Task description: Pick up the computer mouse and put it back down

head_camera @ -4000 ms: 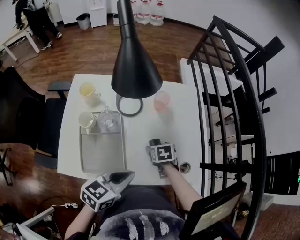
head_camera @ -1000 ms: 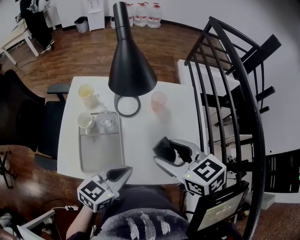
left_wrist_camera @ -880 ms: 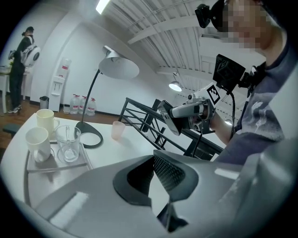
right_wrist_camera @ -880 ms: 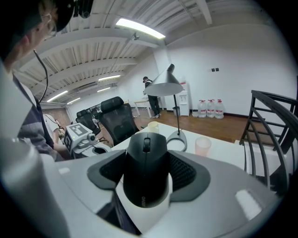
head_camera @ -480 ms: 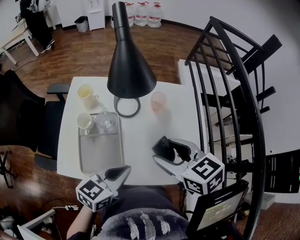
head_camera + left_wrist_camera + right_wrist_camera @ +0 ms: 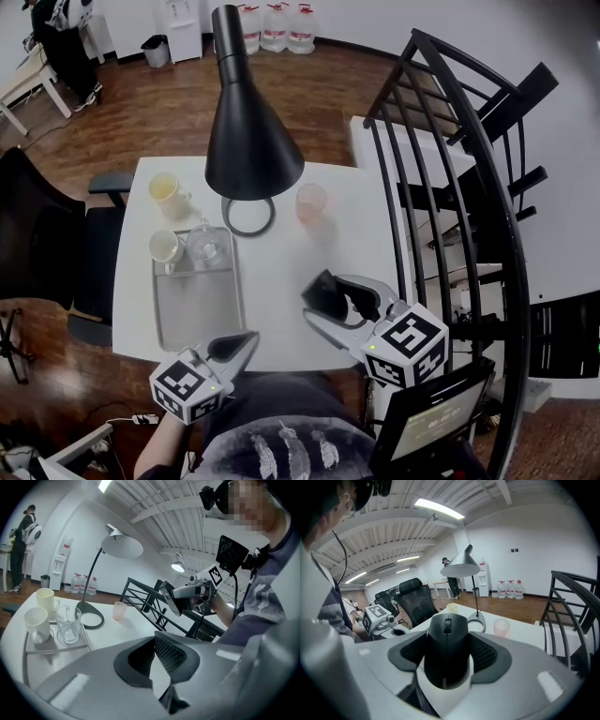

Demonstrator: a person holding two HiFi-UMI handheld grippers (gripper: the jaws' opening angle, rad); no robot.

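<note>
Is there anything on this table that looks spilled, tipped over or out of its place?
Nothing is spilled or tipped. The pink cup and the glass on the tray stand upright. Only the computer mouse is off the table: the right gripper holds it in the air above the near right part.

Office: swivel chair (image 6: 417,602), water cooler (image 6: 183,23), spare bottles (image 6: 275,28), strip lights (image 6: 438,508).

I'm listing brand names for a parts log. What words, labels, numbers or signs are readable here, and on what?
computer mouse: small print at the end nearest the camera, too small to read.
dark screen at the person's right: light lines of text, too blurred to read.
marker cubes: black-and-white square patterns, no words.
Nothing else bears readable text.
</note>
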